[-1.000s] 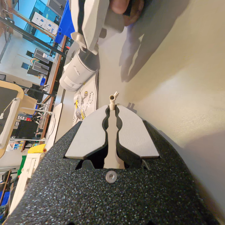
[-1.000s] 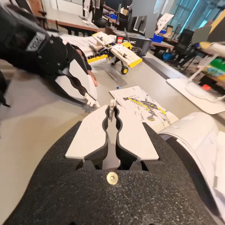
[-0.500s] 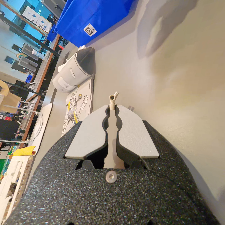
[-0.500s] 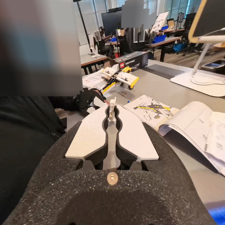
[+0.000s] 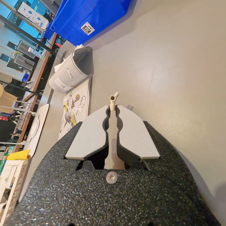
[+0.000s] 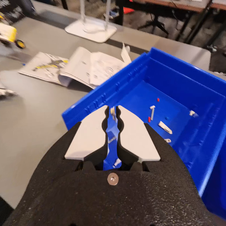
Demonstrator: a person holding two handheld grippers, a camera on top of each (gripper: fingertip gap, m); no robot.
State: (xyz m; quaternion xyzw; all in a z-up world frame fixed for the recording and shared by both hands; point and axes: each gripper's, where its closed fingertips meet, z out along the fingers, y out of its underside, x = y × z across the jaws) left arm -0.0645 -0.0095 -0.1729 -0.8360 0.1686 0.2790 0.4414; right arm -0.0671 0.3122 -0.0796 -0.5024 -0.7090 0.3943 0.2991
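Observation:
In the left wrist view my left gripper point(image 5: 112, 107) is shut on the stem of a small white connector piece point(image 5: 113, 99), which sticks out past the fingertips above the grey table point(image 5: 171, 85). In the right wrist view my right gripper point(image 6: 112, 107) hangs over the near corner of a blue bin point(image 6: 183, 75). Its jaws stand slightly apart. A small white and yellow piece point(image 6: 113, 113), blurred and tilted, lies between the pads with a gap at the left pad, so it is loose. Several small white and red parts point(image 6: 152, 111) lie on the bin floor.
An open instruction booklet point(image 6: 48, 68) lies left of the bin; it also shows in the left wrist view point(image 5: 75, 110). A white stand base point(image 6: 91, 29) sits behind it. A yellow and white model point(image 6: 8, 35) stands far left. The blue bin point(image 5: 85, 15) is ahead of my left gripper. Tip to tip, the grippers are about 35 centimetres apart.
My right gripper swung from the booklet side to above the blue bin and its jaws parted; the piece it pinched now sits loose between the pads. My left gripper keeps its connector, nearly still.

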